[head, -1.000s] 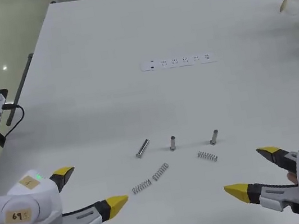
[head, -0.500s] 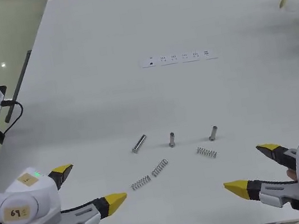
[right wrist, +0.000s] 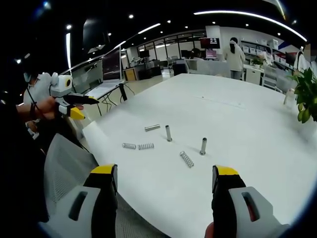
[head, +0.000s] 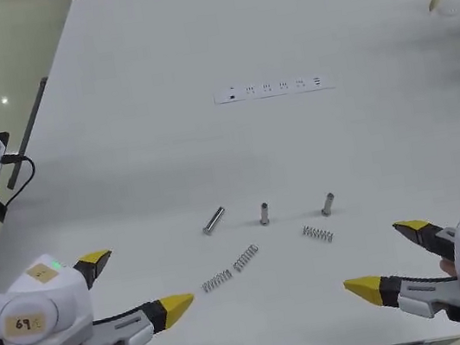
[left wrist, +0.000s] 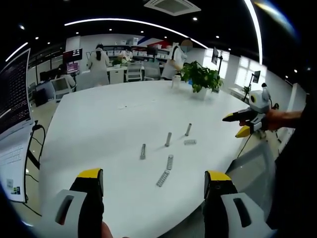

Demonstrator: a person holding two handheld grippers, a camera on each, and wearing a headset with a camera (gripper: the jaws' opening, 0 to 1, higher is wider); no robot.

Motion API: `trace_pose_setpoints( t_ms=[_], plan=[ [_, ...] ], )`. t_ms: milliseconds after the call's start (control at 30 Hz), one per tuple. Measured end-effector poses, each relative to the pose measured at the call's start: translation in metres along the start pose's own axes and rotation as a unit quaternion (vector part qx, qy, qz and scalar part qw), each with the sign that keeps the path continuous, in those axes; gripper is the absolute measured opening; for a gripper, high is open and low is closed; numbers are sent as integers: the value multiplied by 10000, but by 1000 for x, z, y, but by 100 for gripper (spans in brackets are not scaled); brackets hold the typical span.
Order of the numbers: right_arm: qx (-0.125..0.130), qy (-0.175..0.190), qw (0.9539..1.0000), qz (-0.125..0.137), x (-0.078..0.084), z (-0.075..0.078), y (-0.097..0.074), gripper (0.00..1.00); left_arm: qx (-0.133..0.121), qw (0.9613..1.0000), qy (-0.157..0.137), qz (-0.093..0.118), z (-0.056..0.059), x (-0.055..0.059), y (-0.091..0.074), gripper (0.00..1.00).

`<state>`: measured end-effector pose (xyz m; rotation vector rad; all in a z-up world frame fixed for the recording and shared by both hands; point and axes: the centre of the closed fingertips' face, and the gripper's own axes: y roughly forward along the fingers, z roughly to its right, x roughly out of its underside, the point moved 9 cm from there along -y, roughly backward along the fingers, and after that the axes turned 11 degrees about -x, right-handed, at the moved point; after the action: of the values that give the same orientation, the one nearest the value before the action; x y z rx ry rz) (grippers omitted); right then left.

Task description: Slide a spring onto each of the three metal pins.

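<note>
On the table [head: 165, 148], three springs [head: 245, 258] lie loose beside three pins [head: 264, 214].

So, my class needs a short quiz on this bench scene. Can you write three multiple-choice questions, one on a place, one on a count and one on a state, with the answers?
1. Where do the springs lie in the head view?
A. Between the pins and the person.
B. Beyond the pins, farther from the person.
C. Already on the pins.

2. How many springs lie loose on the table?
A. Two.
B. Three.
C. Five.

3. How is the leftmost pin placed?
A. Standing upright.
B. Lying on its side.
C. Wearing a spring.

Answers:
1 A, because the springs sit nearer the person than the row of pins.
2 B, because three separate coils show.
3 B, because it lies flat while the other two pins stand.
</note>
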<state>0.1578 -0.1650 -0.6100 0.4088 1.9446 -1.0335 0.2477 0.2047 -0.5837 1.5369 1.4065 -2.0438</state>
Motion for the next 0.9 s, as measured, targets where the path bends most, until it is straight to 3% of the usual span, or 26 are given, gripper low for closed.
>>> trace_pose_setpoints(
  t_ms=[667, 900],
  plan=[
    [67, 18, 10000, 25, 1, -1, -5, 76, 133, 9998, 118, -26, -5, -9, 15, 79],
    [85, 35, 10000, 21, 2, -2, -6, 76, 200, 9997, 157, -17, -2, -16, 23, 79]
  ],
)
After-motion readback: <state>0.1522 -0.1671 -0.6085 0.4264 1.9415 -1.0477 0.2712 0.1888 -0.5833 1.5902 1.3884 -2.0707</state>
